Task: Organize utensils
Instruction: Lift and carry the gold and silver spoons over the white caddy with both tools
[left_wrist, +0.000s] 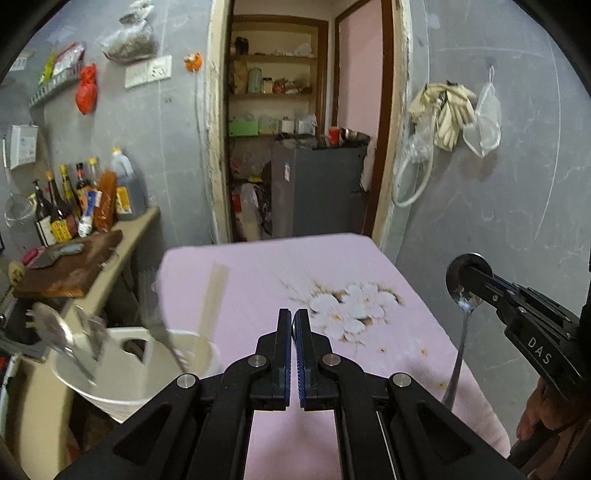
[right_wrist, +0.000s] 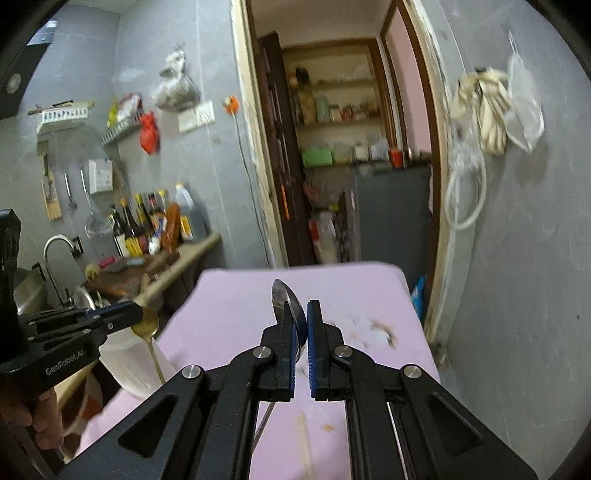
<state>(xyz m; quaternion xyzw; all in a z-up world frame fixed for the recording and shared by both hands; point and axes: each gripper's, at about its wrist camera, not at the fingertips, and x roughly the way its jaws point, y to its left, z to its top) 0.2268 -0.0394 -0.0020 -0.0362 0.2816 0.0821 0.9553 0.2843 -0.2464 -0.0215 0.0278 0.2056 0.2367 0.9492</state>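
In the right wrist view the right gripper (right_wrist: 301, 325) is clenched on a silver spoon (right_wrist: 282, 299). The pads hold it by the bowl, so the bowl tip stands up at 12 o'clock and the handle hangs down below the jaws toward 6 o'clock. At 9 o'clock in the same view the left gripper (right_wrist: 138, 314) is clenched on a gold spoon (right_wrist: 147, 325), also by the bowl, with the thin handle hanging down over a white container (right_wrist: 129, 365).

Under both lies the pink table cover (right_wrist: 236, 295), with a pale stick (right_wrist: 304, 435) lying on it at 6 o'clock and a worn white patch (left_wrist: 351, 306) farther out. In the left wrist view, at 8 o'clock, the white container (left_wrist: 129, 369) holds blurred utensils (left_wrist: 59, 325).

My judgement of the risk: a smooth curved bowl is a poor place to grip, so a spoon may swing or slip out. A long hanging handle may also strike the container rim or the utensils already in it when it is lowered.
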